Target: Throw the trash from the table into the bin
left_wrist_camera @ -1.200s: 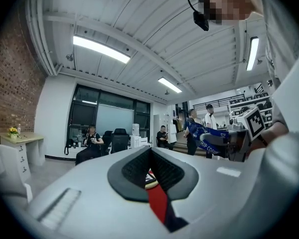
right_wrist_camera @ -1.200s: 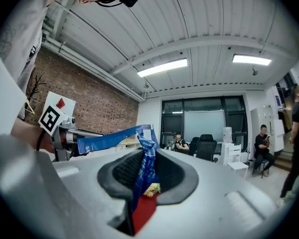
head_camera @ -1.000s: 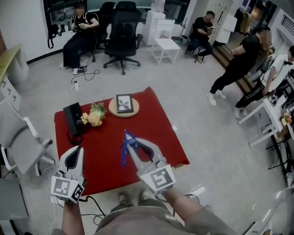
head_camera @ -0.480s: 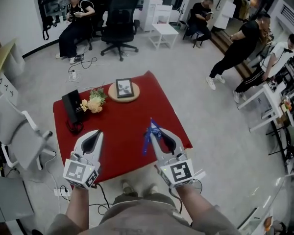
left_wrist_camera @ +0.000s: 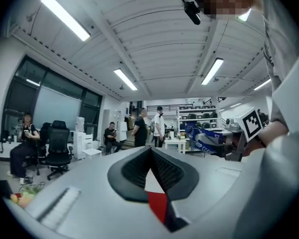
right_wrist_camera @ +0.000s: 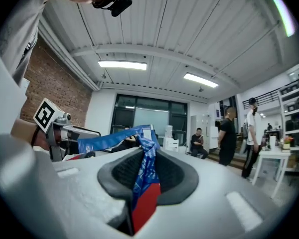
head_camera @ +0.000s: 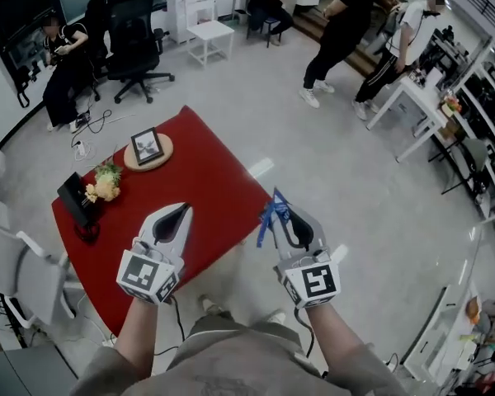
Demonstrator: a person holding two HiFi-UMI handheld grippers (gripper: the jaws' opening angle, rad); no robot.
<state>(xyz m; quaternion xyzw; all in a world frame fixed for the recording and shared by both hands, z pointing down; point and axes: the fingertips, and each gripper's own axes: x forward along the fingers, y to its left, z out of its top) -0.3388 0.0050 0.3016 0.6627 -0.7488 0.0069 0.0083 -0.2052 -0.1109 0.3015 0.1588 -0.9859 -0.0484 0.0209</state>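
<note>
We hold a gripper in each hand, both pointing level and away from us. The right gripper is clamped on the trash, a crumpled blue wrapper. In the right gripper view the wrapper is pinched between the dark pads and runs up out of the jaws, with one long strip trailing off to the left. In the head view the wrapper sits just past the right corner of the red table, over the grey floor rather than over the red top. The left gripper hangs above the near part of the red table, and its own view shows the jaws brought together at the tip with nothing between them (only a sliver of red tabletop shows below the pads). A framed picture on a round wooden board, a small bunch of flowers and a black box lie at the table's far side. Beyond it are a black office chair, a white chair and several people.
</note>
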